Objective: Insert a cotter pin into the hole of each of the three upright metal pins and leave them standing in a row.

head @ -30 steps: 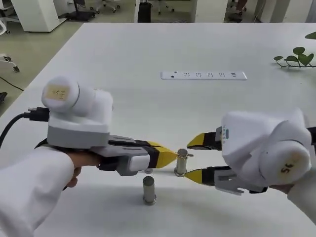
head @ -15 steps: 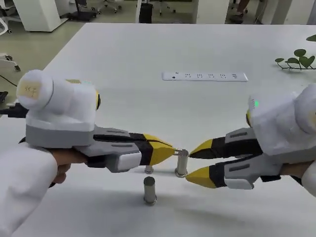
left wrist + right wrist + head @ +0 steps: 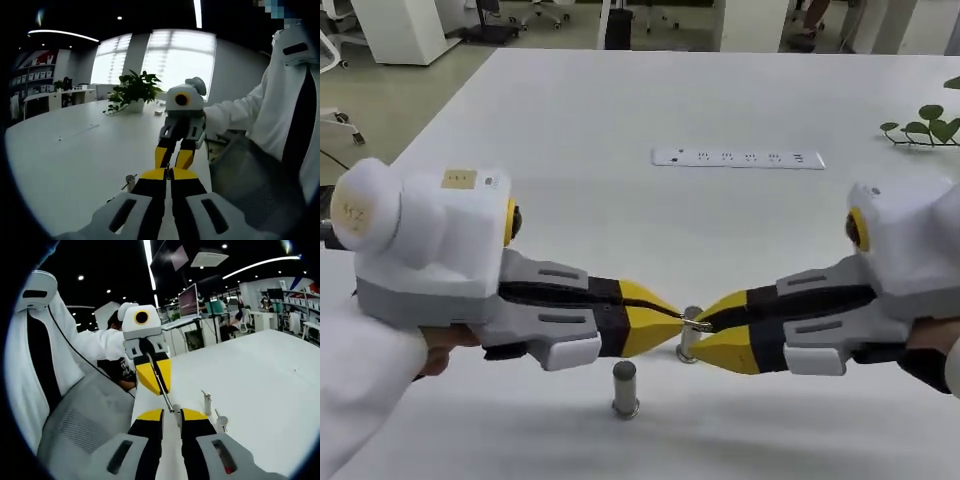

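Nearest on the white table (image 3: 620,120), the front pin (image 3: 624,388) stands upright and alone, just short of the 2 grippers. Behind it the left gripper (image 3: 665,318) and the right gripper (image 3: 708,325) meet tip to tip at the top of the middle pin (image 3: 687,347), which stands upright between them with its foot on the table. 0.5 s ago the right jaws stood apart on either side of this pin. Now they have drawn in and clamp it near its top, and the gripper has levelled out. The left jaws are clenched on the cotter pin (image 3: 694,322), a thin wire that runs from their tips across to the middle pin's head, much as before. The left gripper's body has come down over the spot where a third pin's foot showed 0.5 s ago. The right gripper view adds what the head view lacks: the cotter pin (image 3: 162,387) slants from the left gripper (image 3: 150,371) down to its own tips (image 3: 172,414), and 2 upright pins, a far pin (image 3: 207,403) and a side pin (image 3: 221,420), stand on the table right of its jaws. I cannot tell which is the front one. The left gripper view shows its own jaws (image 3: 170,173) pressed together and 1 small pin (image 3: 130,180) to their left. Farther off lie a power strip (image 3: 738,158) and a plant (image 3: 926,120).
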Demonstrator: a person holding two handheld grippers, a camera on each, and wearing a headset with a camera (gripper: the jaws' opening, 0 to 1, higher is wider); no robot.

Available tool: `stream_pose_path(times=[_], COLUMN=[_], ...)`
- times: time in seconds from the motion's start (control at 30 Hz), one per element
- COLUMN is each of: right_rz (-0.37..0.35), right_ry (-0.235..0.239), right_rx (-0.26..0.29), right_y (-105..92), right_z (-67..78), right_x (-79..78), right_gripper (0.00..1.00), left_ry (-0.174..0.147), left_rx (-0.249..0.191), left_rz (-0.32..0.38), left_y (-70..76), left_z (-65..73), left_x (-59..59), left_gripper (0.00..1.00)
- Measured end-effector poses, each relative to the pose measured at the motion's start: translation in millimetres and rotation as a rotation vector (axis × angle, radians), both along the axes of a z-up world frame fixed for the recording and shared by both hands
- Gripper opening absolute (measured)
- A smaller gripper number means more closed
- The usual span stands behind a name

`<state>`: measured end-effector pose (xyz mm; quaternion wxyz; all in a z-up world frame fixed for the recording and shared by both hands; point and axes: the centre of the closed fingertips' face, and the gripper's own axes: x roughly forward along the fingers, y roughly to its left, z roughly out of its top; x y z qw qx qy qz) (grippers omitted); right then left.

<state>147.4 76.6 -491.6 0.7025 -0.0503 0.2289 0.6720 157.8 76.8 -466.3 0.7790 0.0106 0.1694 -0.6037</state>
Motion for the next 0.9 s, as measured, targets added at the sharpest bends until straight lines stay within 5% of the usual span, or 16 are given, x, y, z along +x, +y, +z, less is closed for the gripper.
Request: stream_pose_path(times=[0.5, 0.9], right_rz=[0.064, 0.139], right_ry=[0.010, 0.035], right_rx=[0.005, -0.071], right_y=[4.8, 1.1], right_z=[-0.6, -15.2], right_x=[-13.1, -29.7], right_gripper=[0.00, 0.00], left_ry=[0.007, 0.014], left_rx=[0.025, 0.093], left_rz=[-0.062, -0.141], left_y=[2.3, -1.1], left_z=[-6.4, -22.5], left_x=[-10.3, -25.2], left_gripper=[0.00, 0.00])
